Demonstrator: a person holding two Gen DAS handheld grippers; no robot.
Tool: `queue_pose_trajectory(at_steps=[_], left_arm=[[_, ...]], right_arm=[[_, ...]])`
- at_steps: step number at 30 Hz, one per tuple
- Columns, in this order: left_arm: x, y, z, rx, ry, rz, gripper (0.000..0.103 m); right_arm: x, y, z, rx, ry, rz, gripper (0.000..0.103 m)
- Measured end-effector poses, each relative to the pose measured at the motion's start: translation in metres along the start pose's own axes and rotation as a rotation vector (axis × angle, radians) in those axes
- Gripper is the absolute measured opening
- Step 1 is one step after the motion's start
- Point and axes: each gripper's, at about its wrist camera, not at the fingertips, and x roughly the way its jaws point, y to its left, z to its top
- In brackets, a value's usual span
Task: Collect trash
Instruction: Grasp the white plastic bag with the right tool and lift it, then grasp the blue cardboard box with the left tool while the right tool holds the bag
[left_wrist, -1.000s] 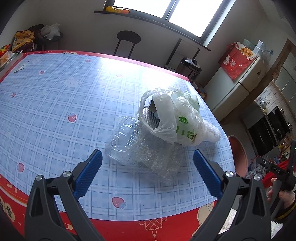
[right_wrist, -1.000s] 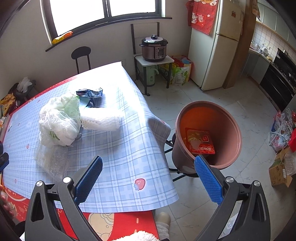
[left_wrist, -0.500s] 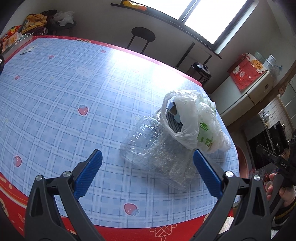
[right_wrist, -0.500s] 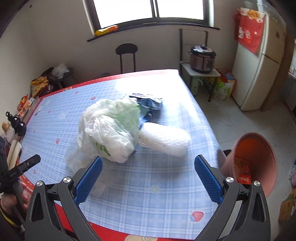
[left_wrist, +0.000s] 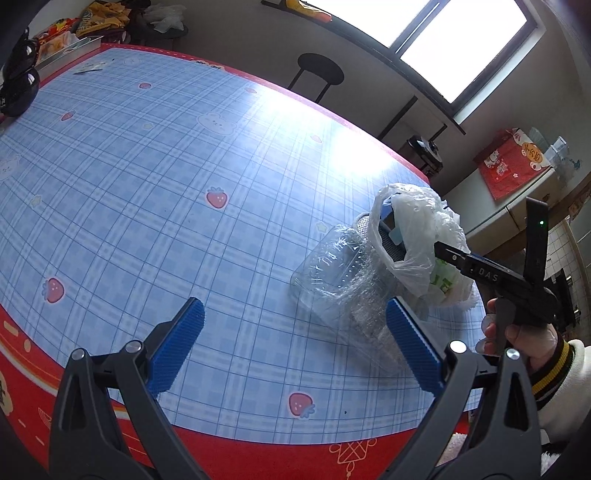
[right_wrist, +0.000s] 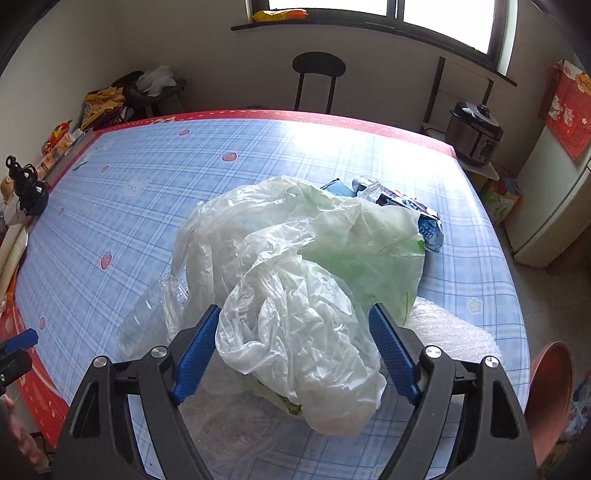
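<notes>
Bulging crumpled white-green plastic bag (right_wrist: 295, 258) between closing right fingers (right_wrist: 195, 350); left fingers (left_wrist: 177, 347) wide.

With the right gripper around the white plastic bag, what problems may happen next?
1. The right gripper has just been closing, with only loose folds of the plastic bag between its pads, so the thin film may slip out or tear when lifted.
2. The bag lies against the clear plastic container and the snack wrapper, so pulling it may drag them across the table.
3. The bin stands beyond the table edge, so loose trash could fall on the way.
</notes>
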Motion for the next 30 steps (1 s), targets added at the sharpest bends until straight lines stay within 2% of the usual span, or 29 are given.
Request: queue_pose_trajectory(at_steps=[1,3,5,9,15,18,21,24,30], left_arm=[[0.001,0.001,-0.003,-0.009,0.006,-0.002,0.097],[0.003,0.001,-0.005,-0.018,0.013,-0.003,0.097],[0.003,-0.001,-0.007,-0.018,0.016,-0.001,0.097],[0.004,-0.010,-0.006,0.005,0.016,0.002,0.097],[0.008,-0.033,-0.006,0.063,0.030,-0.002,0.097],[0.010,-0.044,-0.007,0.096,0.037,-0.007,0.097],[0.014,-0.054,-0.010,0.121,0.053,-0.010,0.097],[0.020,-0.061,-0.014,0.133,0.078,-0.016,0.097],[0.040,-0.073,-0.021,0.122,0.140,-0.045,0.097]], right_arm=[[0.004,0.001,-0.001,0.003,0.015,0.006,0.068],[0.006,0.000,-0.005,0.018,0.026,0.019,0.045],[0.001,-0.001,-0.008,0.036,0.013,0.015,0.031],[-0.019,-0.004,-0.013,0.047,-0.041,0.074,0.020],[-0.068,-0.010,-0.018,0.089,-0.173,0.173,0.018],[-0.096,-0.021,-0.025,0.110,-0.244,0.175,0.018],[-0.119,-0.043,-0.038,0.163,-0.291,0.141,0.018],[-0.135,-0.072,-0.054,0.227,-0.314,0.066,0.018],[-0.148,-0.118,-0.097,0.343,-0.294,-0.037,0.018]])
